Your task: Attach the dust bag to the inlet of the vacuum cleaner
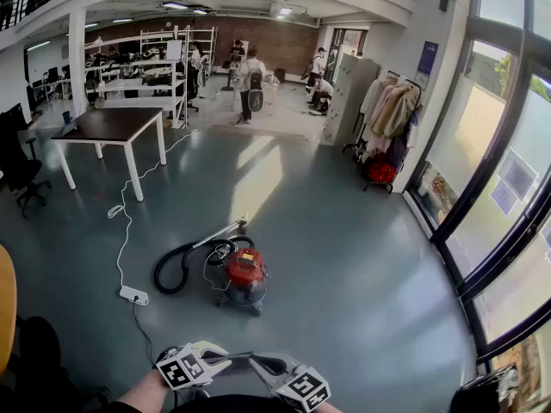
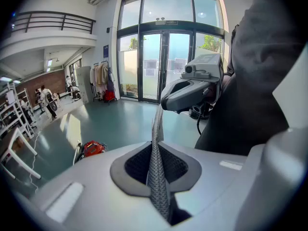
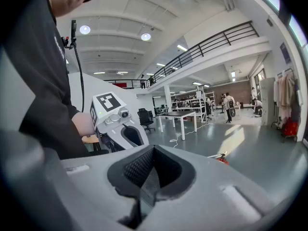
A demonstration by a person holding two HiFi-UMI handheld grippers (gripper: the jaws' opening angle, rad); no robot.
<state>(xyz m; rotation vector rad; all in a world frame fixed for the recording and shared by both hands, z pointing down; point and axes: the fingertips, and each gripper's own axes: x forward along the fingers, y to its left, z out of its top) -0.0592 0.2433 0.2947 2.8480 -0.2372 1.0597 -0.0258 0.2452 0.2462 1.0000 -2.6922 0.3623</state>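
The red vacuum cleaner (image 1: 245, 274) stands on the grey floor ahead of me, its black hose (image 1: 176, 269) looped to its left. It shows small in the left gripper view (image 2: 94, 148), and only a red edge of it (image 3: 222, 159) peeks over the right gripper's body. No dust bag is in any view. Both grippers are held low and close to my body, well short of the vacuum. My left gripper (image 1: 225, 360) (image 2: 156, 117) has its meshed pads pressed together on nothing. My right gripper (image 1: 263, 366) (image 3: 151, 174) is shut and empty too. Each gripper faces the other.
A white power strip (image 1: 133, 295) and its cable lie left of the vacuum. A dark-topped table (image 1: 112, 127) and an office chair (image 1: 17, 170) stand at far left. A coat rack (image 1: 392, 119) and a glass wall (image 1: 499, 188) line the right. People stand far back.
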